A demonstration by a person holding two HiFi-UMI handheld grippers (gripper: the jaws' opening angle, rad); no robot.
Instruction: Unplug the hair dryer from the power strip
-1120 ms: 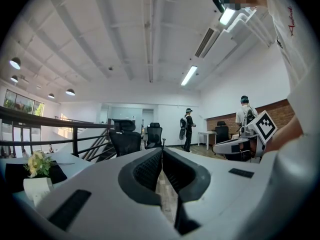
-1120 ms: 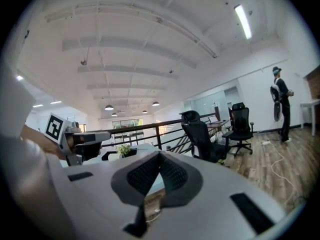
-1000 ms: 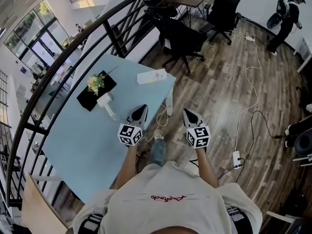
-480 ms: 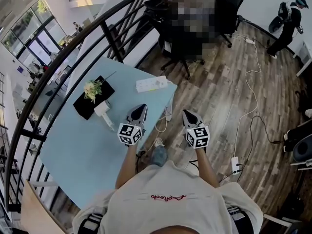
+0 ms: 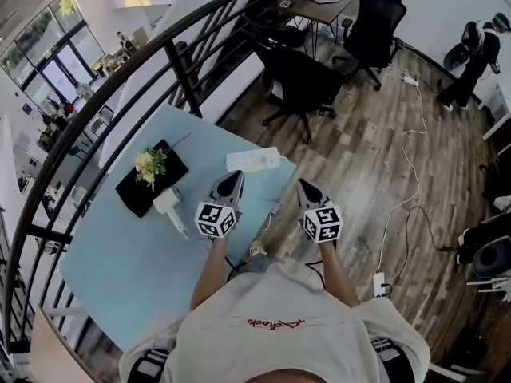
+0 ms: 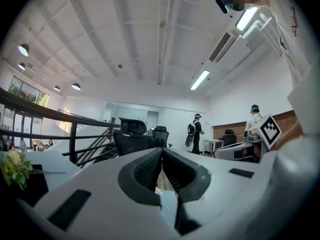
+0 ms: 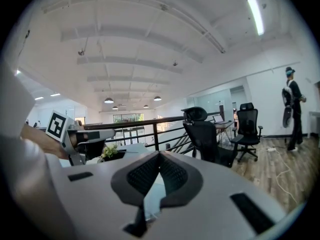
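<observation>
A white power strip [image 5: 252, 160] lies near the right corner of the light blue table [image 5: 128, 254]. A white hair dryer [image 5: 170, 203] rests left of it, beside a black tray with flowers [image 5: 148, 178]. My left gripper [image 5: 232, 179] is shut and empty, held level over the table just short of the strip; its closed jaws fill the left gripper view [image 6: 161, 156]. Past the table's right edge, my right gripper [image 5: 304, 186] hangs over the floor, also shut and empty [image 7: 159, 159]. A white cord [image 5: 275, 206] hangs off the table edge below the strip.
A dark curved railing [image 5: 120, 110] runs behind the table. Black office chairs [image 5: 307, 78] stand beyond it on the wood floor. White cables and another power strip [image 5: 378, 282] lie on the floor at right. A person [image 5: 471, 50] stands far right.
Both grippers have moved forward toward the table together. The power strip and hair dryer now sit closer to the left gripper's tip. Both grippers stayed shut.
</observation>
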